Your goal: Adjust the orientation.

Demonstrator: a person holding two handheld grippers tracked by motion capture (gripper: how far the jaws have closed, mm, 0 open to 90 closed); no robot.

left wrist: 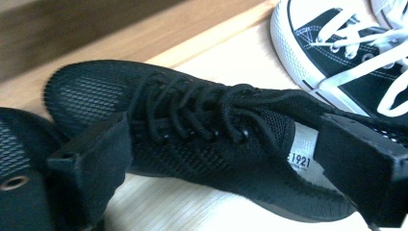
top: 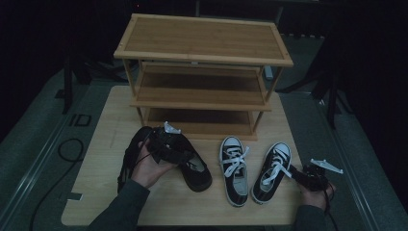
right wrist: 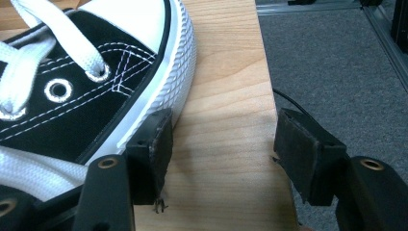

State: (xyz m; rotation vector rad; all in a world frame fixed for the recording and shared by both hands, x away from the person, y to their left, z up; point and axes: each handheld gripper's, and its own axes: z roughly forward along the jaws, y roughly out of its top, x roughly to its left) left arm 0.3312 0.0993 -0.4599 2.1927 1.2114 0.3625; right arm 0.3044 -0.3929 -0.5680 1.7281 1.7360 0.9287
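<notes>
A black mesh lace-up shoe [left wrist: 207,139] lies on the wooden table [top: 96,183], its toe towards the rack, between the wide jaws of my left gripper [left wrist: 221,144]. The pads stand beside its sides without pressing on it. In the high view that gripper [top: 166,142] hovers over the shoe [top: 197,171], and a second black shoe [top: 131,156] lies partly under the hand. Two black-and-white canvas sneakers [top: 234,168] [top: 273,168] sit to the right. My right gripper [top: 294,173] rests low by the right sneaker [right wrist: 96,86], open [right wrist: 223,139] over bare wood, its left jaw against the white sole.
A three-shelf bamboo shoe rack [top: 202,41] stands at the back of the table. The table's right edge [right wrist: 262,72] runs close beside my right gripper, with grey carpet [right wrist: 337,57] beyond. A black cable [top: 70,149] loops on the floor to the left.
</notes>
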